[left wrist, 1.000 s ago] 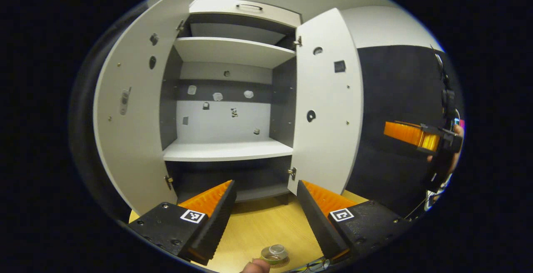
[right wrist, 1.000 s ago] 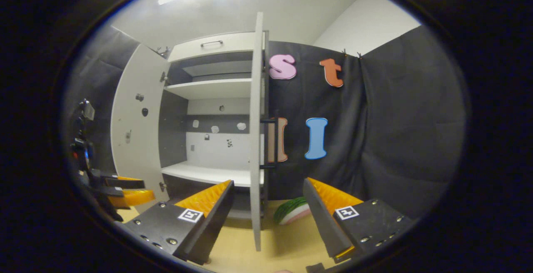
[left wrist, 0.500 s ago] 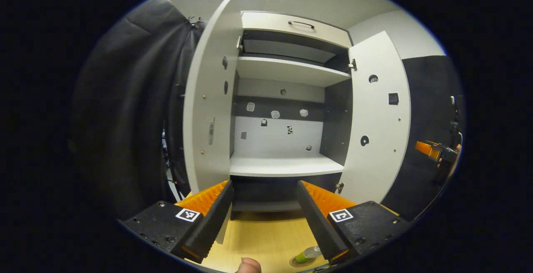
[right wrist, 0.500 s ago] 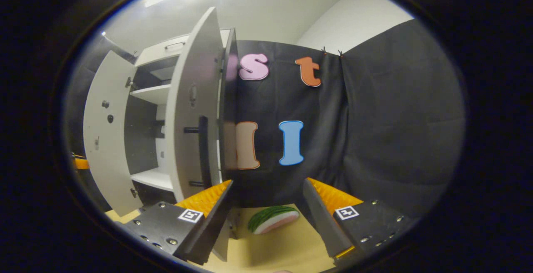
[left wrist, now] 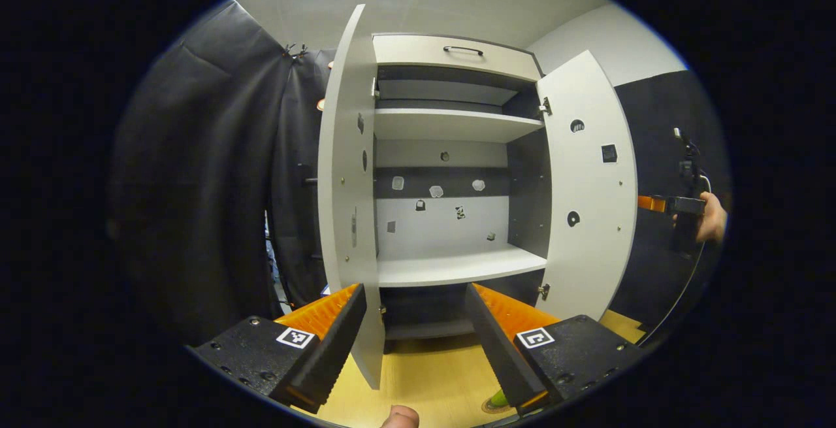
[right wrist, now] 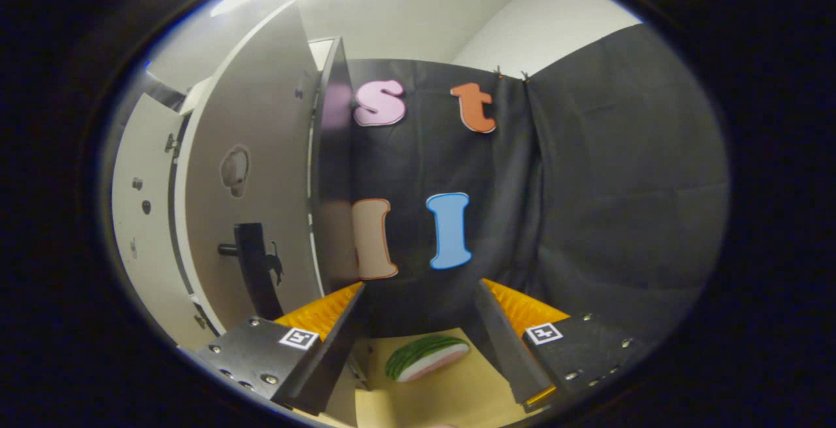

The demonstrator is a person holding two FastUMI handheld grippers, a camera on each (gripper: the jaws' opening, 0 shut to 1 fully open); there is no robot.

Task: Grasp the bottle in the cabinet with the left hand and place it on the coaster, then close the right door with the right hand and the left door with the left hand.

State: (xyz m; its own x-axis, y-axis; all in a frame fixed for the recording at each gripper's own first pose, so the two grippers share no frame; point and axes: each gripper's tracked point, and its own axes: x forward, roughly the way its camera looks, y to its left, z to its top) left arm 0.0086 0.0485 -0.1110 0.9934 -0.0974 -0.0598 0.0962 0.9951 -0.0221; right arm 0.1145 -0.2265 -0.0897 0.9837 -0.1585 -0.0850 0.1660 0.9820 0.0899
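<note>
The bottle point(left wrist: 499, 400) shows as a green sliver at the bottom of the left gripper view, standing on the round coaster point(left wrist: 491, 407) on the wooden counter point(left wrist: 431, 376), mostly hidden behind the right-hand finger of the left gripper point(left wrist: 415, 330). That gripper is held wide with nothing between its fingers, low in front of the cabinet point(left wrist: 450, 173), whose white shelves are bare. The left door point(left wrist: 346, 186) stands out edge-on toward the camera; the right door point(left wrist: 588, 186) is swung open, its inner face showing. Beyond the right door's outer edge, a hand point(left wrist: 710, 217) holds the right gripper point(left wrist: 653, 204) near the door. In the right gripper view, the right gripper point(right wrist: 418, 330) is also spread wide and empty, with the door's outer face and black handle point(right wrist: 251, 274) just beside its left-hand finger. A watermelon-slice toy point(right wrist: 426, 356) lies on the counter between the fingers, farther off
</note>
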